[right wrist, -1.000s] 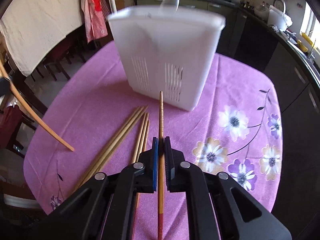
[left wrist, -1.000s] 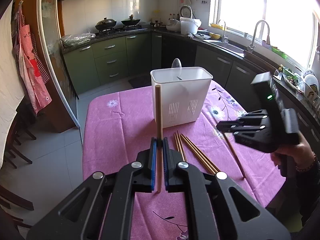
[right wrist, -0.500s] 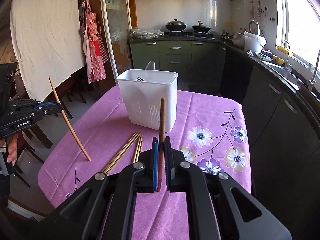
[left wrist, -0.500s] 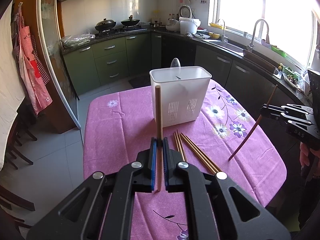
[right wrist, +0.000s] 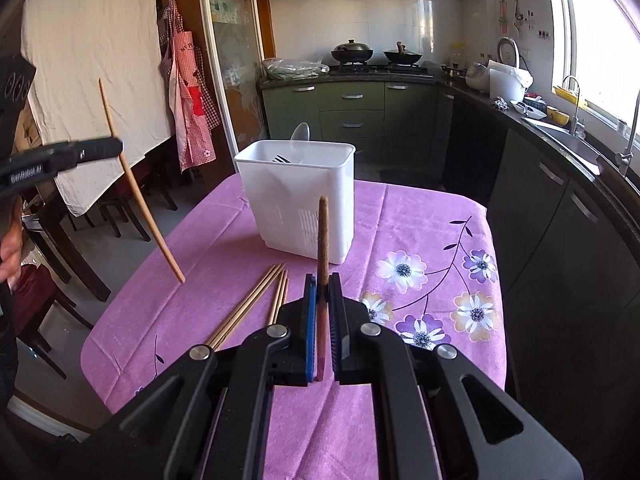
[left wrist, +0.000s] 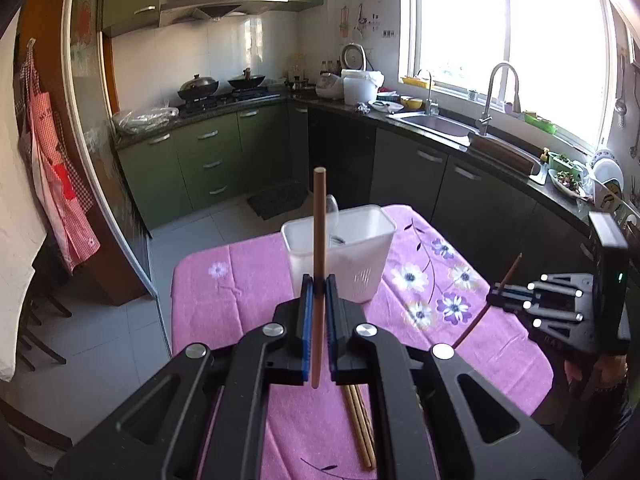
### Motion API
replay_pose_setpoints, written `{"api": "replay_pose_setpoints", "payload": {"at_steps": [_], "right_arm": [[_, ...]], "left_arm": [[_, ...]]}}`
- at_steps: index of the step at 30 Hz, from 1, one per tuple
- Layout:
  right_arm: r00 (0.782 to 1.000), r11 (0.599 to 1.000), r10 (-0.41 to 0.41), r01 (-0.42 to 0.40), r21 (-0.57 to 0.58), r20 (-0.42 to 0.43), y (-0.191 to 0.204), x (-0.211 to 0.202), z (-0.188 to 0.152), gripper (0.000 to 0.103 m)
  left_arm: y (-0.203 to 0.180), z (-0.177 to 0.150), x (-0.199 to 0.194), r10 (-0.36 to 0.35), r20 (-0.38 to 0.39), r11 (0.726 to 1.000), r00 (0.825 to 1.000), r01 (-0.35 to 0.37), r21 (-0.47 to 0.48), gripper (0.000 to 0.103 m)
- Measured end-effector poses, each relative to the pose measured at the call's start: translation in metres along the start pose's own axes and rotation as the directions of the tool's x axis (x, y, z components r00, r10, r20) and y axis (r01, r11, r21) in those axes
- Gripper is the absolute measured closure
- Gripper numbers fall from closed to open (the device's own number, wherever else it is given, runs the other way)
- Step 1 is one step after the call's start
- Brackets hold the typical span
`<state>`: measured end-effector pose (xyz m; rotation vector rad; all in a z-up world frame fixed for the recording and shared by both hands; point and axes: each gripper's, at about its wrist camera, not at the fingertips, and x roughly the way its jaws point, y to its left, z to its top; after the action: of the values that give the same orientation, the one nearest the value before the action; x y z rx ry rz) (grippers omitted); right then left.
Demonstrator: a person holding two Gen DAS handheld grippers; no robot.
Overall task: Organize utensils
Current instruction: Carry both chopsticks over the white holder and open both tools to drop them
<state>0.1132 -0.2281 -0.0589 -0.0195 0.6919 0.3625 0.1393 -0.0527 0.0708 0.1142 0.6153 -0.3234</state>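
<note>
Left wrist view: the left gripper is clamped on a pale chopstick that stands upright between its blue pads, lifted above the pink tablecloth. The white basket sits just behind the chopstick on the cloth, with a spoon sticking up from it. More chopsticks lie flat on the cloth in front of the basket, near the camera. To the right of the basket, the right gripper pinches a dark chopstick held at a slant, off the cloth.

Right wrist view: the right gripper is closed on the dark chopstick, upright in front of the basket. Loose chopsticks lie on the cloth in front of the basket, to its left. Further left of the basket, the left gripper grips its pale chopstick, tilted, its lower tip above the cloth.
</note>
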Motion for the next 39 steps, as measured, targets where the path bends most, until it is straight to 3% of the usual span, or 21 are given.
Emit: {"api": "replay_pose_setpoints", "payload": {"at_steps": [7, 10, 13, 22, 28, 30, 34, 36, 39], "right_arm": [[1.0, 1.0, 0.012, -0.012, 0.01, 0.003, -0.005, -0.002, -0.001, 0.096], [1.0, 1.0, 0.024, -0.024, 0.015, 0.006, -0.008, -0.003, -0.002, 0.096], [0.999, 0.999, 0.032, -0.032, 0.017, 0.007, -0.009, -0.003, -0.003, 0.096], [0.999, 0.999, 0.038, -0.039, 0.03, 0.01, -0.014, -0.004, -0.002, 0.096], [0.999, 0.999, 0.032, -0.033, 0.035, 0.014, -0.013, -0.005, 0.007, 0.096], [0.999, 0.999, 0.04, -0.041, 0.036, 0.03, -0.012, -0.01, 0.017, 0.096], [0.994, 0.997, 0.06, -0.064, 0.046, 0.094, -0.014, -0.024, 0.048, 0.096], [0.985, 0.994, 0.076, -0.087, 0.067, 0.158, -0.016, -0.034, 0.072, 0.096], [0.962, 0.987, 0.097, -0.126, 0.096, 0.256, -0.02, -0.043, 0.111, 0.096]], "left_arm": [[-0.008, 0.087, -0.007, 0.012, 0.127, 1.0, 0.992, -0.013, 0.009, 0.097], [-0.011, 0.113, 0.003, 0.029, 0.172, 1.0, 0.985, -0.03, 0.0, 0.097], [-0.01, 0.124, 0.024, 0.04, 0.164, 0.999, 0.986, -0.039, -0.014, 0.097], [0.006, 0.088, 0.11, 0.052, 0.006, 0.997, 0.999, -0.052, -0.065, 0.097], [0.011, 0.06, 0.138, 0.027, -0.071, 0.997, 0.997, -0.033, -0.072, 0.095], [0.013, 0.054, 0.137, 0.021, -0.078, 0.997, 0.997, -0.027, -0.076, 0.079], [0.016, 0.042, 0.114, 0.036, -0.029, 0.996, 0.999, -0.038, -0.081, 0.061], [0.018, 0.038, 0.095, 0.059, 0.015, 0.995, 0.998, -0.058, -0.084, 0.03], [0.017, 0.025, 0.061, 0.108, 0.099, 0.991, 0.989, -0.099, -0.09, 0.02]]}}
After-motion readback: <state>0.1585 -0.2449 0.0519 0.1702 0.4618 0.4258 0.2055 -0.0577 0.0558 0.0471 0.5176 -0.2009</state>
